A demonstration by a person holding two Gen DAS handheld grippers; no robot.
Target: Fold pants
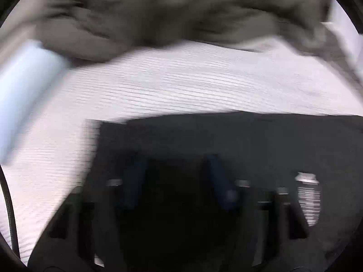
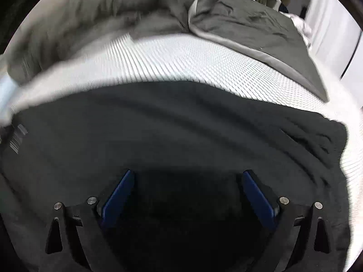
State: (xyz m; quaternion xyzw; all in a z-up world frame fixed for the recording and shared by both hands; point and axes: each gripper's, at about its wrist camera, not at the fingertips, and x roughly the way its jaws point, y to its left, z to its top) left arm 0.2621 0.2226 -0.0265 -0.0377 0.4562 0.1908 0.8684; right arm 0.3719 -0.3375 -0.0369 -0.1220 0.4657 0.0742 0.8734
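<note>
Both grippers gape wide, empty, low over the dark pants (image 2: 181, 131) on the bed (image 2: 192, 59). Left gripper (image 1: 177, 181), right gripper (image 2: 186, 195): pinch one edge each, lift evenly, keep fabric taut

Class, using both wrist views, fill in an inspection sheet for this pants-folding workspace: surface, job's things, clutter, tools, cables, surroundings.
Surface: white ribbed mattress, bare between the fabrics.
Job's things: dark pants lying spread on the mattress, creased toward the right; a white label shows near one edge.
Clutter: grey duvet bunched along the far side.
Tools: left tool blurred, jaws apart, over the pants; right tool open wide over the pants, nothing between its fingers.
Cables: one dark cable at the left view's edge.
Surroundings: white wall at far right; the rest is too blurred to tell.
</note>
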